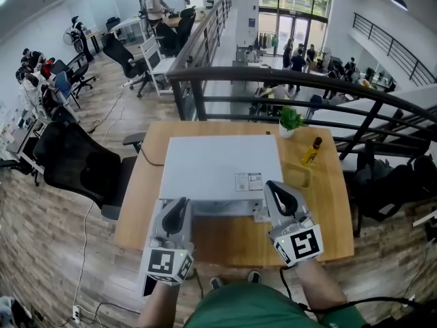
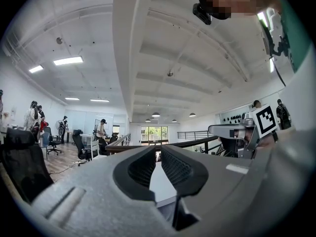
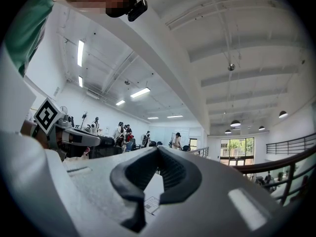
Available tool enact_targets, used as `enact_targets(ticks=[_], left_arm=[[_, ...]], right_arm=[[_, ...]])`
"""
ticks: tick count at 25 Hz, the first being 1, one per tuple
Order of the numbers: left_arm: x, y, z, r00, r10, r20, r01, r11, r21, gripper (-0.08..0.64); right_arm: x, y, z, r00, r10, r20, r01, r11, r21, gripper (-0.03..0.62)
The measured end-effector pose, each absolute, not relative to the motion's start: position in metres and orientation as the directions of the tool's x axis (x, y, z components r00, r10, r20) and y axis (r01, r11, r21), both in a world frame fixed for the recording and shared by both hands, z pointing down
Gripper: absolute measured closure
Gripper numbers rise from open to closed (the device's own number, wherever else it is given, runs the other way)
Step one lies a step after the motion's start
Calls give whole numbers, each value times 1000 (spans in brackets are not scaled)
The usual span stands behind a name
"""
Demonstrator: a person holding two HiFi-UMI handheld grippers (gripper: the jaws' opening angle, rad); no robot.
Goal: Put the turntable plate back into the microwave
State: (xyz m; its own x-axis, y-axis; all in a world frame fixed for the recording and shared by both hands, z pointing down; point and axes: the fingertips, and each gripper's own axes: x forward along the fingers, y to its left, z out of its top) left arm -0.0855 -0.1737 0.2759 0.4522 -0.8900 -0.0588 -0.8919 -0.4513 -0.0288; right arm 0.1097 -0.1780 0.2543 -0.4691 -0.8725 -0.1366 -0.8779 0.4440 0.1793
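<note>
Microwave [image 1: 222,164] ahead of left gripper [image 1: 181,203], right gripper [image 1: 273,188]; jaws together, contact unclear.

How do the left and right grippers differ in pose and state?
The left gripper is at the microwave's front left corner, the right gripper at its front right. The right gripper reaches farther forward than the left. Both have fingers shut on nothing and point at the microwave.

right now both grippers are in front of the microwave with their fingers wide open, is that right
No: the left gripper and right gripper have their fingers shut, empty, as both gripper views show. They are in front of the microwave.
</note>
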Motion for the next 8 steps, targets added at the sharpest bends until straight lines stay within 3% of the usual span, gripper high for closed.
enact_targets(ticks=[8], left_arm=[[-84, -173, 281, 450, -892, -49, -893, -449, -24, 517]], right_arm=[[114, -176, 259, -461, -877, -135, -882, 436, 178, 588]])
